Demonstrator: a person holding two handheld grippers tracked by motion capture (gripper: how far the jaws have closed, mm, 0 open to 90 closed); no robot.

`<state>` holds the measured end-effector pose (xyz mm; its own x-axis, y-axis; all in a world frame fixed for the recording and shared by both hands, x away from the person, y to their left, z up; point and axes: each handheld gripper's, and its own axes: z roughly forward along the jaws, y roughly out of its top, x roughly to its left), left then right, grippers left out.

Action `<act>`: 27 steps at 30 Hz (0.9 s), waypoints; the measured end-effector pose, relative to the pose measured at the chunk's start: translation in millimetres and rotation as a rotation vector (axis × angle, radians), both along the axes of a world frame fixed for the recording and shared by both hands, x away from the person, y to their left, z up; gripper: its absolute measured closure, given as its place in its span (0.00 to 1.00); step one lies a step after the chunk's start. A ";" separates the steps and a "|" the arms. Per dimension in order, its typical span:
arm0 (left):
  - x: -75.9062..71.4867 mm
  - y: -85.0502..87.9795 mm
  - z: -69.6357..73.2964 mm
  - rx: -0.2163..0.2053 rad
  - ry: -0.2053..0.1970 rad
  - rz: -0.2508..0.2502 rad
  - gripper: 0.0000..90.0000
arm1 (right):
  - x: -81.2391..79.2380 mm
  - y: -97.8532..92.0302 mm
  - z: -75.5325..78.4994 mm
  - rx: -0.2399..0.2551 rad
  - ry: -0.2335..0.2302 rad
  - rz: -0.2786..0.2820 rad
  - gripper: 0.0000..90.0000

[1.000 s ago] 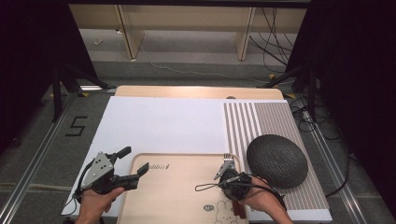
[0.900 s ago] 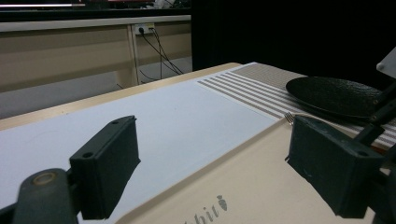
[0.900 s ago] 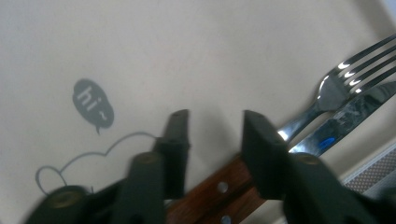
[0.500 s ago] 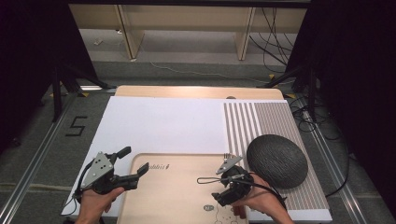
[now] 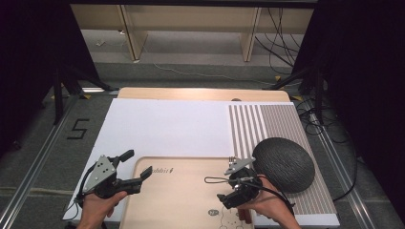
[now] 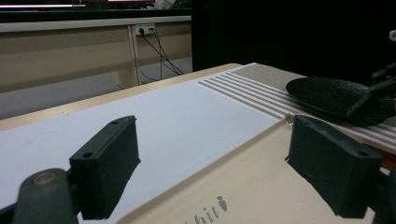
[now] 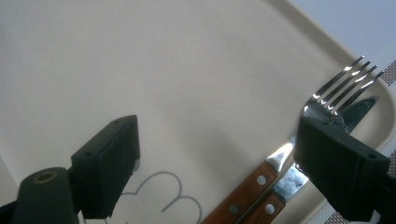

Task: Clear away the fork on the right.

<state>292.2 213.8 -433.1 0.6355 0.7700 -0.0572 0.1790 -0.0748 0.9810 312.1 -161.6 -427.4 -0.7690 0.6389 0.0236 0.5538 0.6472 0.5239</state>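
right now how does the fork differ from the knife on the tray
The fork ends in four bright tines; the knife ends in a flat blade, partly hidden behind a jaw. The fork lies on the tray's inner side, the knife nearer its rim. Both have brown riveted handles and lie parallel, side by side.

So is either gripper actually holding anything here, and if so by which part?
Nothing is held. The right gripper, jaws just opened, stands open beside the fork and knife on the tray. The left gripper is open over the tray.

Both grippers — left gripper (image 5: pixel 137 167) and right gripper (image 5: pixel 230 185), whose jaws have just been opening — hover over the tray (image 5: pixel 181 195), beside a dark plate (image 5: pixel 284 164).
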 end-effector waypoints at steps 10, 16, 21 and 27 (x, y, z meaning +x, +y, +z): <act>0.0 -1.0 -0.4 0.001 0.001 0.001 0.18 | -0.5 -2.9 0.6 0.016 -0.024 -0.017 0.18; 1.9 -3.6 -1.3 0.003 0.009 -0.003 0.18 | 0.2 -8.3 0.2 0.025 -0.035 -0.029 0.18; 3.0 -3.8 -1.5 0.002 0.012 -0.003 0.18 | 2.1 -15.1 -0.2 0.028 -0.051 -0.046 0.17; 2.4 -3.8 -1.0 0.001 0.008 -0.004 0.18 | 0.8 -20.9 4.2 0.047 -0.037 -0.089 0.16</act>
